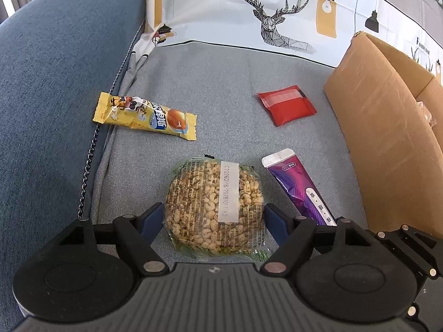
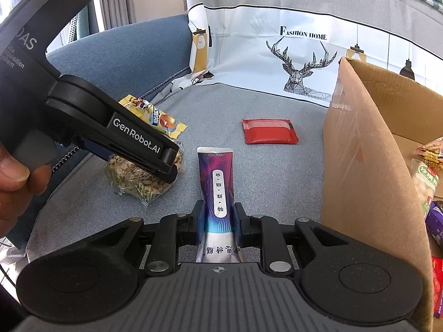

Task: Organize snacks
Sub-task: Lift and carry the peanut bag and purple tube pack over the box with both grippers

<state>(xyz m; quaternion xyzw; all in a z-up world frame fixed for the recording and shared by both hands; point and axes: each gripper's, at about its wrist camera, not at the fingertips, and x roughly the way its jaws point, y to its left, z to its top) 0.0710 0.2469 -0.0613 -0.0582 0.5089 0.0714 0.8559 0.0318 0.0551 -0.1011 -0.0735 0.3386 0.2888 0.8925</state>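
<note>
My left gripper (image 1: 213, 218) has its blue pads against both sides of a round puffed-grain cake in clear wrap (image 1: 213, 204), which lies on the grey sofa seat. My right gripper (image 2: 218, 217) is shut on the lower end of a purple stick pack (image 2: 217, 182), which points away from me. The purple pack also shows in the left wrist view (image 1: 299, 191). A yellow snack bar (image 1: 146, 116) lies at the left and a red packet (image 1: 286, 108) further back. The left gripper (image 2: 171, 166) shows in the right wrist view, on the grain cake (image 2: 133, 179).
An open cardboard box (image 2: 360, 166) stands at the right with several snack packs (image 2: 426, 179) inside. A blue armrest (image 1: 55, 83) borders the left. A printed deer cushion (image 1: 271, 13) lines the back. A chain strap (image 1: 88, 163) lies along the seat seam.
</note>
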